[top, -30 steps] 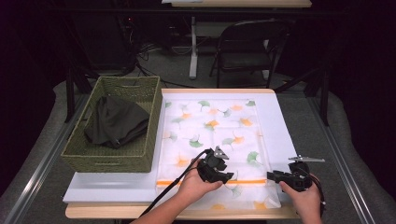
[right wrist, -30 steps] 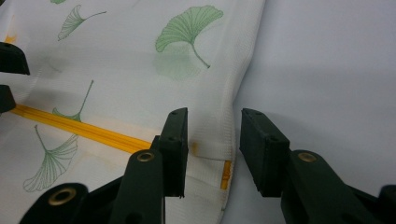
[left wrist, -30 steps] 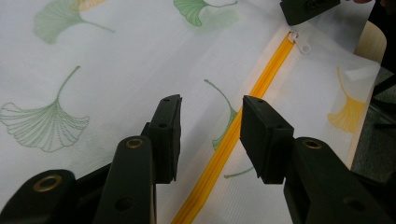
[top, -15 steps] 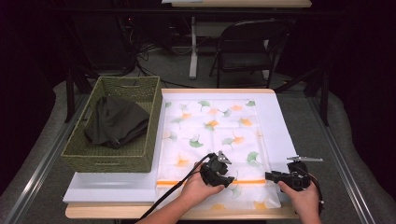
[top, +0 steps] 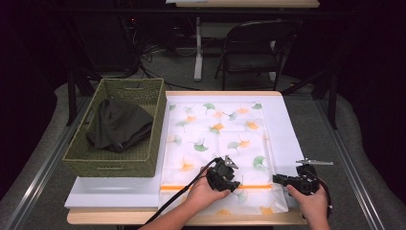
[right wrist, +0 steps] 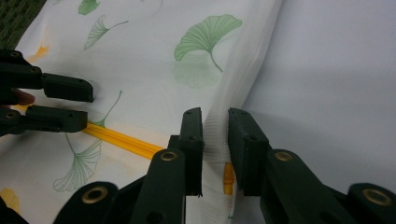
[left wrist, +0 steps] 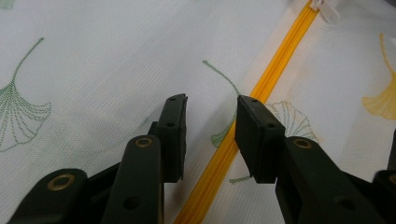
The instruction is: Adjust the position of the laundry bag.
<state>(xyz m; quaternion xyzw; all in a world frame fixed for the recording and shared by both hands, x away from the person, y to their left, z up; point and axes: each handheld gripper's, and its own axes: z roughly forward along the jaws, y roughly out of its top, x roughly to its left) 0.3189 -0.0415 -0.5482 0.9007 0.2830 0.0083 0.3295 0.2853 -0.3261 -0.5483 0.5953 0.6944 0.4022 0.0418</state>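
Honestly, main risk: the mesh laundry bag (top: pixel 218 143) is thin and lies flat on the white table (top: pixel 287 129), so a pinch may grab only the top layer, or slide the whole bag toward me (nothing pins its far end). My left gripper (left wrist: pixel 210 123) hovers over the orange zipper (left wrist: pixel 266 79), jaws spread with the zipper line running between them, gripping nothing; the white pull (left wrist: pixel 325 7) is farther along, easy to miss. My right gripper (right wrist: pixel 215 135) straddles the bag's right edge, jaws a little apart, fabric ridge between them, not clamped as far as I can tell. If right closes weak, the zipper drags instead of running. Wicker basket (top: pixel 117 127) with dark cloth (top: pixel 117 125) sits just left of the bag.
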